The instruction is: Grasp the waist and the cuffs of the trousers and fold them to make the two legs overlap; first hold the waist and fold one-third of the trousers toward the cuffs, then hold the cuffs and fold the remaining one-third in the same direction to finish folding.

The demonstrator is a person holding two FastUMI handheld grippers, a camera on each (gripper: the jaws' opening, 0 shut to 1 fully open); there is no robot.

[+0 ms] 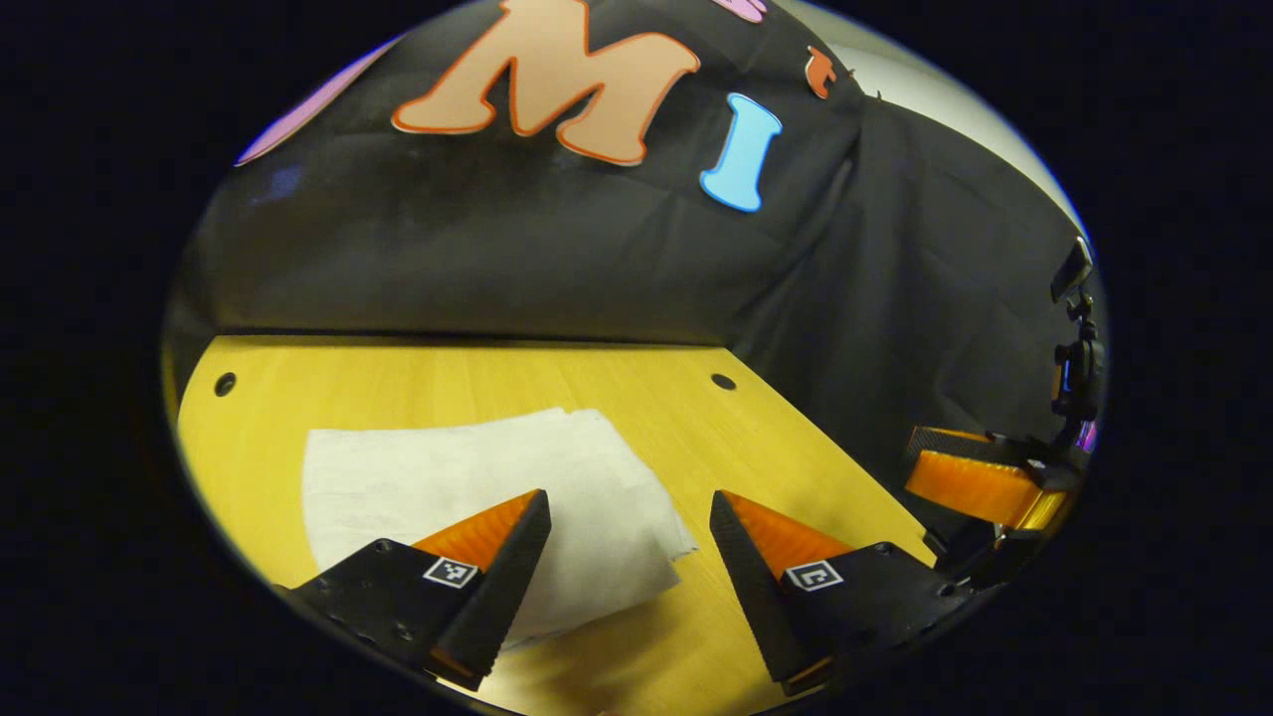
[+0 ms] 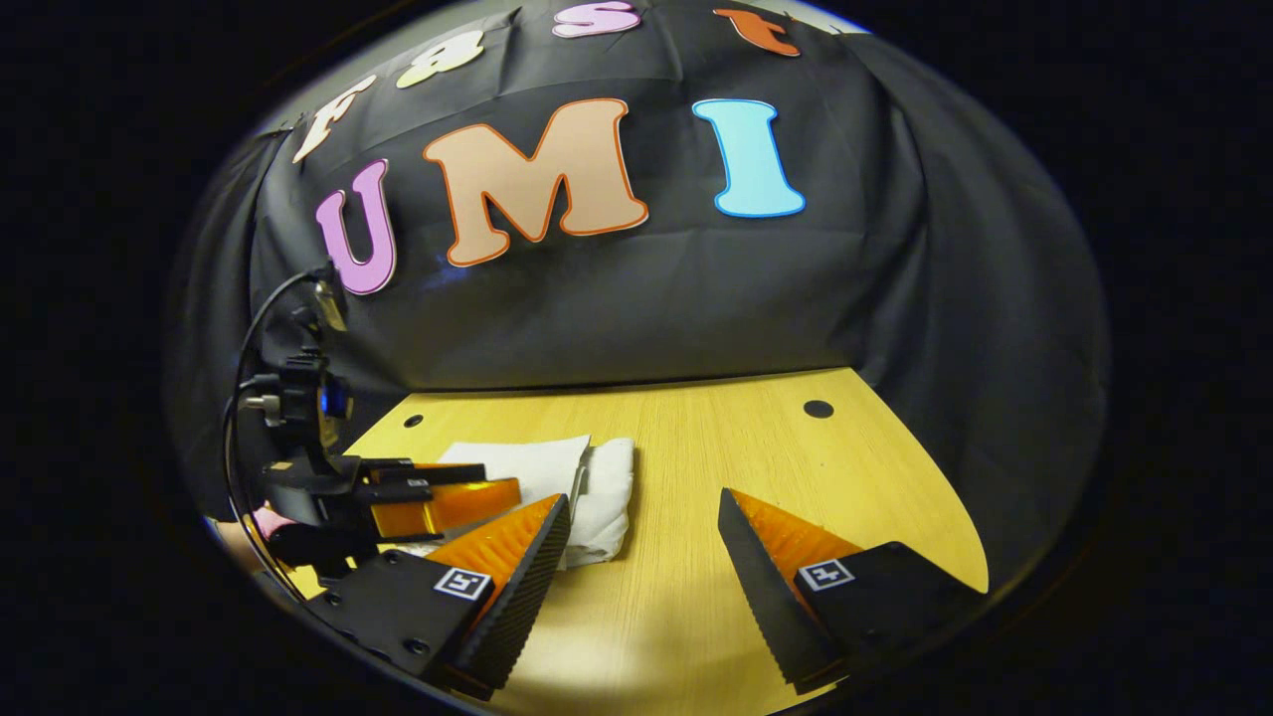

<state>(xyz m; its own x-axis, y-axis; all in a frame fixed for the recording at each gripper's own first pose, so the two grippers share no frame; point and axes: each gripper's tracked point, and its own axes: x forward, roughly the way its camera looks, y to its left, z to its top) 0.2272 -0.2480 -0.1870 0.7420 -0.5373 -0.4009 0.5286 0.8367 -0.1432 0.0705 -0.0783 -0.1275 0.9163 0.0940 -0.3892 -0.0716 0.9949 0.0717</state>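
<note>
The trousers (image 1: 477, 497) looked light, soft and limp, the sort of cloth that sags and slides out of a fold unless taken by a firm edge; the waist hem or the cuffs, where the fabric is doubled, would likely give the surest hold, and a pinch through all layers at a corner would keep the bundle from opening. They were white, and lay as a compact, flat, layered bundle with a rolled, rounded fold along one side, so the folding seemed done or nearly so. The bundle rested on the yellow wooden table (image 1: 636, 398), toward its left side and well in from the rear edge near the black cloth wall. The left gripper (image 1: 630, 527) hovered above the table with its jaws spread wide and holding nothing, one finger over the near edge of the cloth. The right gripper (image 2: 644, 532) was likewise wide apart and empty, over bare wood just beside the bundle's rounded fold (image 2: 609, 497)
</note>
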